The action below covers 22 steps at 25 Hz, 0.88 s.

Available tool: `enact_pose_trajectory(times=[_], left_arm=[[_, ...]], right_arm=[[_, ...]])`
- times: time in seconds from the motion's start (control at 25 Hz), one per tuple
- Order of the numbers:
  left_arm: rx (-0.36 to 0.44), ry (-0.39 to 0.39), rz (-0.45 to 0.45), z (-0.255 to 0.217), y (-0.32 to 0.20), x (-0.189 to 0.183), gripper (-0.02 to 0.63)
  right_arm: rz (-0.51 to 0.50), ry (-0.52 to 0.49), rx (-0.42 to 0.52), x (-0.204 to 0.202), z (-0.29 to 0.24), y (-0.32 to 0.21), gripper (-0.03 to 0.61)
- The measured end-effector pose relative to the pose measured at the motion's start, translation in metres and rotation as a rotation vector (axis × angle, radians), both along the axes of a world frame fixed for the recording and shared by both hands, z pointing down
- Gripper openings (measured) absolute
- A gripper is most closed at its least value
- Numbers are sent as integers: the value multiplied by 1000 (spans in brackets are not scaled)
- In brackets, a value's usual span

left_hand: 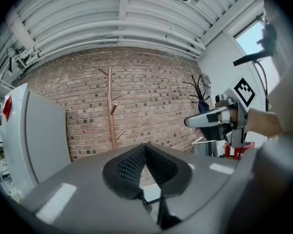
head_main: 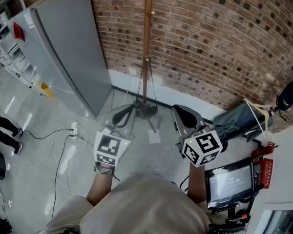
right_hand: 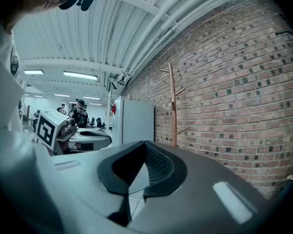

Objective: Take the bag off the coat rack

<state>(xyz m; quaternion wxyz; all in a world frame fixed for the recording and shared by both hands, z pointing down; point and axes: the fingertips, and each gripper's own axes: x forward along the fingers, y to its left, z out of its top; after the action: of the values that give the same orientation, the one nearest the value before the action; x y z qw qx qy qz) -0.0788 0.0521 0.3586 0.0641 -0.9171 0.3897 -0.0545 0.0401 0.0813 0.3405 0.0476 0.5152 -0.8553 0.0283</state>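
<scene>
Facing the coat rack (head_main: 146, 57), top cut off: left gripper (left_hand: 146, 150) and right gripper (right_hand: 145, 149) both pressed together.

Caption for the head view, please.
Left gripper and right gripper, both shut and empty, face a tall brown wooden coat rack against a red brick wall, beside a grey cabinet.

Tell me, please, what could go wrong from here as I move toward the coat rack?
1. No bag shows on the coat rack pegs in view, so a reach may find nothing.
2. The left gripper and right gripper are both shut and would have to open before gripping.
3. The slim rack might tip if tugged.
</scene>
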Motion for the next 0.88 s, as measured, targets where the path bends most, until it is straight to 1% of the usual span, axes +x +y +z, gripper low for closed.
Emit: enact_pose_trajectory(times=[0.2, 0.36, 0.52, 0.76, 0.88], left_arm=[[-3, -14, 6, 1, 0, 11, 0], [-10, -22, -13, 5, 1, 17, 0], [-9, -28, -44, 6, -1, 22, 0], [-8, -13, -94, 4, -3, 34, 0], [-1, -7, -125, 2, -3, 39, 0]], right_arm=[[16, -11, 11, 13, -2, -3, 0], [-13, -80, 37, 21, -7, -4, 2], [-38, -78, 52, 29, -7, -6, 2], [-150, -63, 23, 39, 0, -6, 2], [-178, -70, 14, 49, 2, -6, 2]])
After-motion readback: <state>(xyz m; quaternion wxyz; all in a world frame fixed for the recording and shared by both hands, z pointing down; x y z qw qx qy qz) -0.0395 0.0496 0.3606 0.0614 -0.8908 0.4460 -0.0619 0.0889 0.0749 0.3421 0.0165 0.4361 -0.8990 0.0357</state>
